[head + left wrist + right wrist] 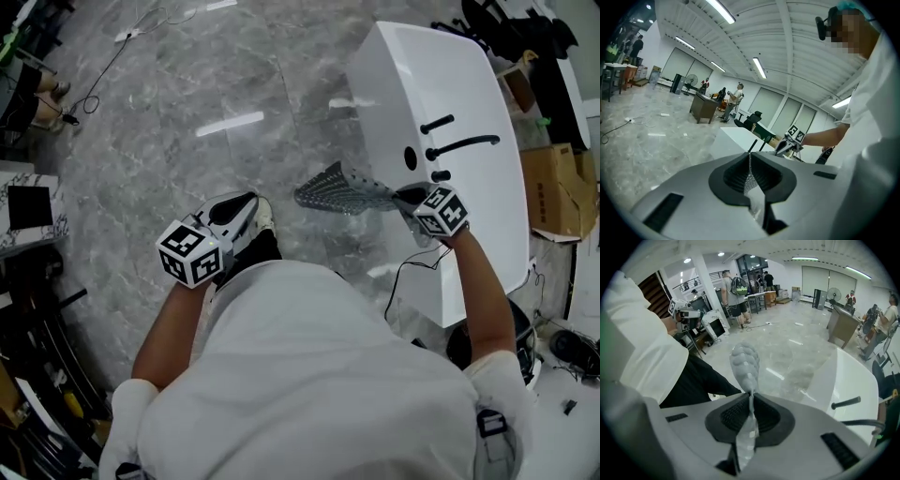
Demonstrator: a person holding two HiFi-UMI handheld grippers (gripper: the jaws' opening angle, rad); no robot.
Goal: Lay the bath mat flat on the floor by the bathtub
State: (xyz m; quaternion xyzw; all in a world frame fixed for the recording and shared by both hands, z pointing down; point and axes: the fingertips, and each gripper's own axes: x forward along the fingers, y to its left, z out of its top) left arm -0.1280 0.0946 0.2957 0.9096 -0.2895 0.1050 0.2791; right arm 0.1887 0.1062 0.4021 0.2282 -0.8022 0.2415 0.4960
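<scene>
A clear, bumpy bath mat (pixel 342 190) hangs bunched in the air above the grey marble floor (pixel 187 141), just left of the white bathtub (pixel 459 103). My right gripper (pixel 405 197) is shut on its right end. In the right gripper view the mat (pixel 744 362) rises as a narrow strip out of the shut jaws (pixel 750 413). My left gripper (pixel 246 214) is lower left, near my body. In the left gripper view a thin clear edge of mat (pixel 749 174) is pinched between the shut jaws (pixel 750 183). The stretch between the two grippers is hard to make out.
Cardboard boxes (pixel 555 187) stand to the right of the tub. A cable (pixel 108 66) trails over the floor at the upper left. Shelves and a dark screen (pixel 28 206) line the left edge. People, desks and chairs (pixel 705 105) stand farther off in the hall.
</scene>
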